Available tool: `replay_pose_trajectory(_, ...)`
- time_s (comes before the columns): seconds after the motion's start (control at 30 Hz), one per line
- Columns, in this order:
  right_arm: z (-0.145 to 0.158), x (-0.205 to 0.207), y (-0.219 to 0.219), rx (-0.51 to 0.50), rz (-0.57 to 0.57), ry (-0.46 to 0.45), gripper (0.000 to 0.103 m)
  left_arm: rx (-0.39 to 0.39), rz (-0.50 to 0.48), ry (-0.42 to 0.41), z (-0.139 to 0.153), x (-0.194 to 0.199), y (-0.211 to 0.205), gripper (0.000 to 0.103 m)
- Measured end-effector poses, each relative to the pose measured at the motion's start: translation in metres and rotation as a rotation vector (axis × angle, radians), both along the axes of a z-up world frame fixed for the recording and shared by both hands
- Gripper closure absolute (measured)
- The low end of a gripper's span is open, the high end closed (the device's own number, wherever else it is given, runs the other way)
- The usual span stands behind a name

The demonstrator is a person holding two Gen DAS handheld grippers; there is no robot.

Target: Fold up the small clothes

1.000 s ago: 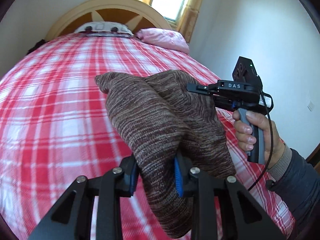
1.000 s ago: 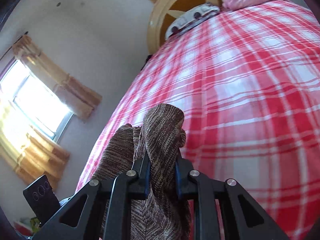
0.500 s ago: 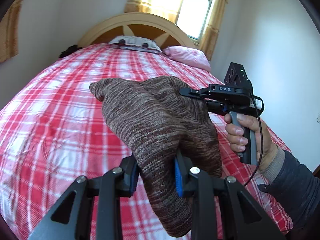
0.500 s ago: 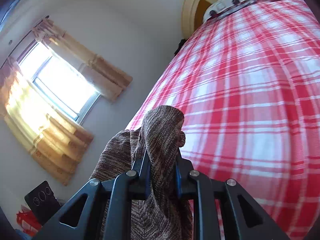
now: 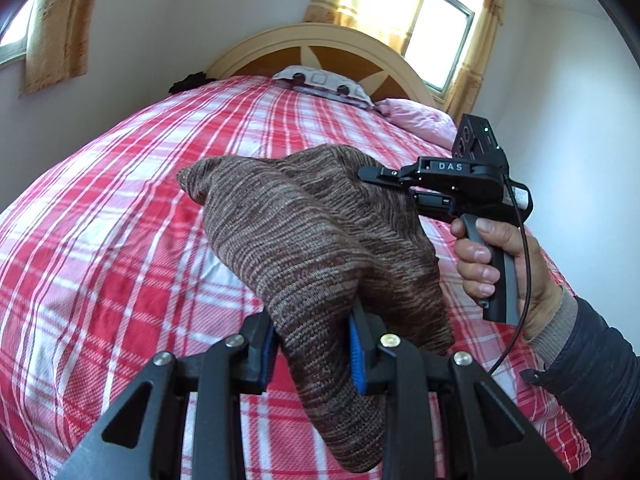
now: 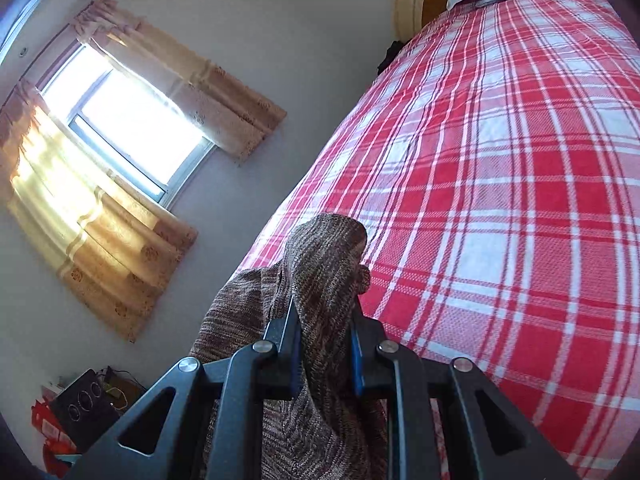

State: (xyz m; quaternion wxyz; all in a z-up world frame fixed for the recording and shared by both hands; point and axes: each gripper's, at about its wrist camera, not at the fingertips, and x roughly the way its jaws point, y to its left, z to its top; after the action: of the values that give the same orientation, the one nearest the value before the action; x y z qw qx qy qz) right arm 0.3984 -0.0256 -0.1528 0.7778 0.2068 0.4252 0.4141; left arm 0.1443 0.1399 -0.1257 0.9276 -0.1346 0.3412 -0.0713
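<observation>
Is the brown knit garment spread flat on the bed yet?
No. The brown knit garment hangs bunched above the bed, pinched by the left gripper and right gripper.

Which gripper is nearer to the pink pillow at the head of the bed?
Right. The right gripper, clamped on the brown knit garment, is held out toward the pink pillow. The left gripper, gripping the same garment, sits farther back toward the bed's foot.

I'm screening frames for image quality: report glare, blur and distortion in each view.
Left wrist view: sharp; fisheye bends the plaid bed into a dome, dark vignette in the corners, window blown out. Right wrist view: side window overexposed, its glare washing the curtains; knit garment stays crisp.
</observation>
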Motion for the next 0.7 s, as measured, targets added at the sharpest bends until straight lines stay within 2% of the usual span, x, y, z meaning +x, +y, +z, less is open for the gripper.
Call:
replay_pose_trajectory(0.37, -0.029, 0.018, 0.032, -0.053, 0.013, 0.046, 0.084, -0.033, 0.042, 0.045, -0.023, -0.004, 0.019, 0.073)
replay_pose_trajectory(0.7, -0.029, 0.023, 0.052, -0.047, 0.044, 0.044, 0.084, -0.039, 0.058, 0.028, -0.017, -0.020, 0.029, 0.073)
